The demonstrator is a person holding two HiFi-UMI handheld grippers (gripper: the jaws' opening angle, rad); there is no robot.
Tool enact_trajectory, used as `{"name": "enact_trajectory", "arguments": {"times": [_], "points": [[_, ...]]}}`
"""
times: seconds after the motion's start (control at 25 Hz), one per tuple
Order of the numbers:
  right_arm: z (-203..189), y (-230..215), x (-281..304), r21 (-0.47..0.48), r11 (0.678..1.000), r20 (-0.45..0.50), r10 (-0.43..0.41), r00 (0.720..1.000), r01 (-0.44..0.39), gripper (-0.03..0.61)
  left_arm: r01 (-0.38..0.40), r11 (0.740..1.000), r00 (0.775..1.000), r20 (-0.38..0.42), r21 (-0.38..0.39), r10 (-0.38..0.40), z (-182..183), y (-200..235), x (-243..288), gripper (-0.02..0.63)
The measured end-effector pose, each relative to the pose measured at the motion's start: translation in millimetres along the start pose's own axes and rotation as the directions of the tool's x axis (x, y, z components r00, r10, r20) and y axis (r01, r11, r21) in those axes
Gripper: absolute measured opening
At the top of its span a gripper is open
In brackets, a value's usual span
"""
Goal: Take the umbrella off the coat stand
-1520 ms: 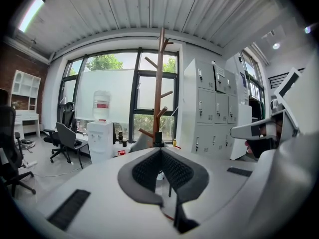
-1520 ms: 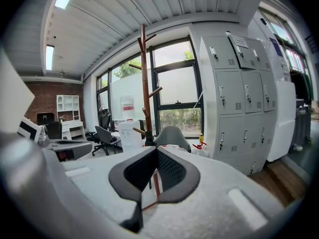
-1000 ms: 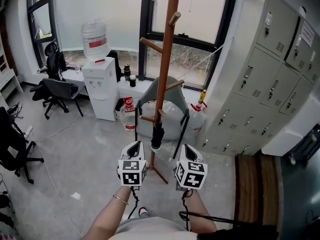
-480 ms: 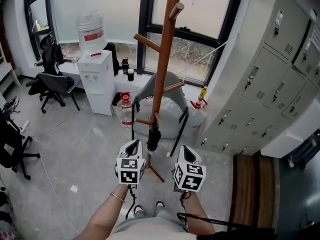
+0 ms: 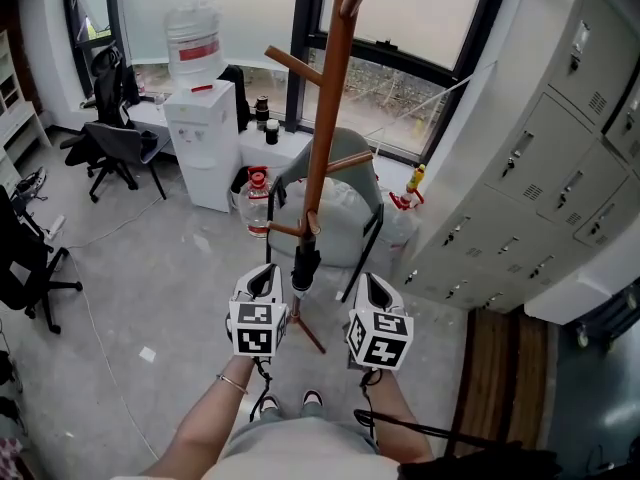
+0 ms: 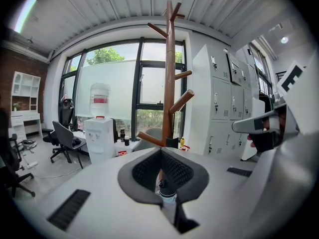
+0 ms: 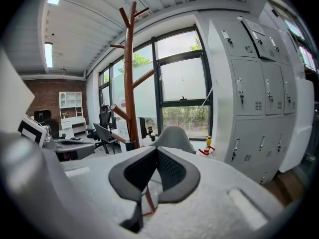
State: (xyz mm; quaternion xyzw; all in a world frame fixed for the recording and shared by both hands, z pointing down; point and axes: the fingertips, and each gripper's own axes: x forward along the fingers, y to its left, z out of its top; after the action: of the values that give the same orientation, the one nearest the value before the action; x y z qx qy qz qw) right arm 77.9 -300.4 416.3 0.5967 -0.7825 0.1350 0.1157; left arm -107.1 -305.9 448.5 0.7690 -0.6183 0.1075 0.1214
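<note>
Office corner: grey floor (image 5: 150, 268), window behind, lockers (image 5: 540, 188) on the right, water dispenser (image 5: 200, 138) on the left. Coat stand (image 5: 322, 148) is dead ahead, with a grey chair (image 5: 340, 218) behind it.

Status: no grip yet, so the task proper has not started. The umbrella (image 5: 304, 266) is black and folded, and it hangs upright against the pole, level with the lowest pegs (image 5: 285, 231), lower end off the floor. Nothing has hold of it. Whether it's hooked by strap or handle is too small to tell.

Left tongs (image 5: 266, 280): pads together, empty. In the left gripper view the umbrella's lower end shows past the closed tips — beyond them, not between them.

Right tongs (image 5: 368, 286): pads meet at the tip in the right gripper view too, empty. Only the stand's foot shows past them.

Both tongs sit side by side, low, pointing at the stand. In the head view the umbrella lies between and just beyond them. The left tongs are nearer — neither touches it.

My read on progress: approach about complete, everything else open. Remaining steps:
- spread one pair of tongs
- close the last gap
- clamp the folded body
- lift until it clears the peg's upward tilt
- draw it clear of the pole

Main snag risk is the peg itself.
</note>
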Motion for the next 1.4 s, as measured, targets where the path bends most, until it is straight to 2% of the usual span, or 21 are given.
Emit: {"name": "enact_trajectory", "arguments": {"times": [0.4,1.0,1.4], "points": [[-14.7,-5.2,4.3,-0.003,1.000,-0.038,0.001,0.999,-0.001,0.005,0.008,1.000,0.999,-0.043,-0.026,-0.009,-19.8,-8.4,10.5,0.005],[-41.8,-16.3,10.3,0.039,0.999,-0.082,-0.007,0.997,0.010,0.005,0.022,1.000,0.993,-0.113,-0.015,-0.024,-49.4,-19.2,18.5,0.005],[-59.1,-23.8,5.8,0.063,0.997,-0.106,-0.026,0.994,0.033,0.005,0.058,0.998,0.994,-0.094,-0.031,-0.061,-53.6,-28.0,25.6,0.005]]}}
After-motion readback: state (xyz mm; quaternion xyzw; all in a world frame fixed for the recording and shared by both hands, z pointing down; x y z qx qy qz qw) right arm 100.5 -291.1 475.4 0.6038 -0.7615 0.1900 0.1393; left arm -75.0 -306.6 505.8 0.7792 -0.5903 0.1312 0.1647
